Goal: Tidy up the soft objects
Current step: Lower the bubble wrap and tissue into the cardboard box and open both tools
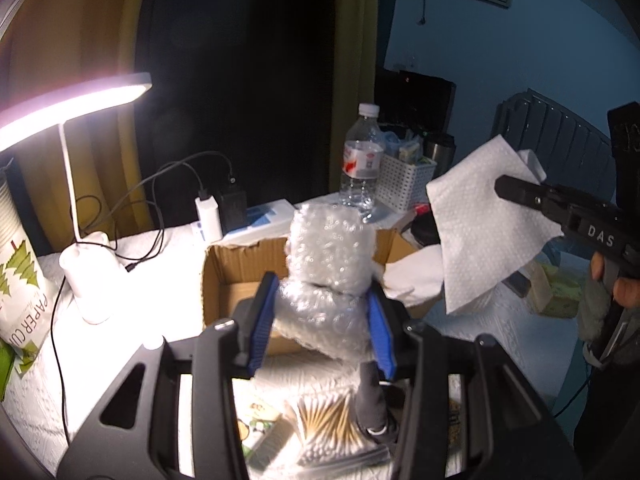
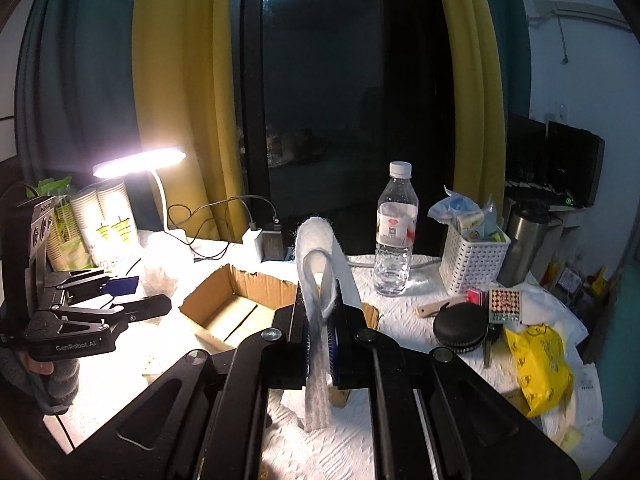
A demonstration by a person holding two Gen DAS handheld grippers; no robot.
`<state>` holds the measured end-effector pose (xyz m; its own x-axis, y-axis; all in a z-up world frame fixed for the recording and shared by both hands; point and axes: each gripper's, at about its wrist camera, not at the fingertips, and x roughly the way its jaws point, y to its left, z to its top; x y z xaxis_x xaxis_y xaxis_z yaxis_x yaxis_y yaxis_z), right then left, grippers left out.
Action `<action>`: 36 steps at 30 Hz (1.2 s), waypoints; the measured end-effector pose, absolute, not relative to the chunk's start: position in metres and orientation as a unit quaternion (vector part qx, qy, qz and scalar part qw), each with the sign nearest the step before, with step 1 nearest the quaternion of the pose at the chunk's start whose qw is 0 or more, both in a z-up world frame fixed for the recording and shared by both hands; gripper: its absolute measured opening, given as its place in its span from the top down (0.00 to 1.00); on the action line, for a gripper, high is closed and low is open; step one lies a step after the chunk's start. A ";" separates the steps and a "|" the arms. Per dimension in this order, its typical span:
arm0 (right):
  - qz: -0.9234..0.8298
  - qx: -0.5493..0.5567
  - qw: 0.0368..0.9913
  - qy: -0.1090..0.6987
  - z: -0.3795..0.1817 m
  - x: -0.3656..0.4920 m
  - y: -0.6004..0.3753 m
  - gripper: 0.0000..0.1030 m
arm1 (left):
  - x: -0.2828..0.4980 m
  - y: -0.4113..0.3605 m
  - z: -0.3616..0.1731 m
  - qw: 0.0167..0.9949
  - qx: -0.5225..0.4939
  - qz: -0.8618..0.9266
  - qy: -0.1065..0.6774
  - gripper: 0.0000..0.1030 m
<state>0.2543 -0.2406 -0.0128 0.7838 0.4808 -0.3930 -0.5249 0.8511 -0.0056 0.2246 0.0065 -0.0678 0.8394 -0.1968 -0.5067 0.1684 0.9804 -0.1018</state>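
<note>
My left gripper (image 1: pixel 322 292) is shut on a crumpled wad of clear bubble wrap (image 1: pixel 328 256) and holds it above the open cardboard box (image 1: pixel 218 276). My right gripper (image 2: pixel 320 304) is shut on a folded white paper towel (image 2: pixel 320 264), held above the box's near edge (image 2: pixel 208 300). In the left wrist view the right gripper (image 1: pixel 516 192) and its towel (image 1: pixel 480 220) hang at the right of the box. In the right wrist view the left gripper (image 2: pixel 132 292) is at the left, with the bubble wrap (image 2: pixel 160 272) washed out by lamp glare.
A lit desk lamp (image 1: pixel 86 272) stands left of the box, with chargers and cables (image 1: pixel 212 212) behind. A water bottle (image 2: pixel 394 236), white basket (image 2: pixel 472 260), steel mug (image 2: pixel 524 244), black round case (image 2: pixel 460 330) and yellow bag (image 2: pixel 540 368) crowd the right. Paper cups (image 2: pixel 100 220) stand far left.
</note>
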 end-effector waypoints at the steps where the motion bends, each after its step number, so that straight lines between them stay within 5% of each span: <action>1: 0.267 -0.058 0.943 0.191 -0.013 0.258 -0.240 0.92 | 0.228 0.007 -0.068 0.959 -0.027 -0.094 0.267 0.57; 15: 0.268 -0.045 0.939 0.209 -0.035 0.315 -0.234 0.92 | 0.282 -0.002 -0.096 0.951 -0.025 -0.087 0.296 0.57; 36: 0.280 -0.071 0.903 0.317 -0.139 0.367 -0.205 0.91 | 0.337 -0.011 -0.167 0.917 -0.020 -0.074 0.391 0.55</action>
<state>0.3669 -0.2050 -0.1385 0.6425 0.4610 -0.6121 -0.5511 0.8330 0.0490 0.3372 -0.0115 -0.1673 0.6838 -0.1518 -0.7137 0.1202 0.9882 -0.0951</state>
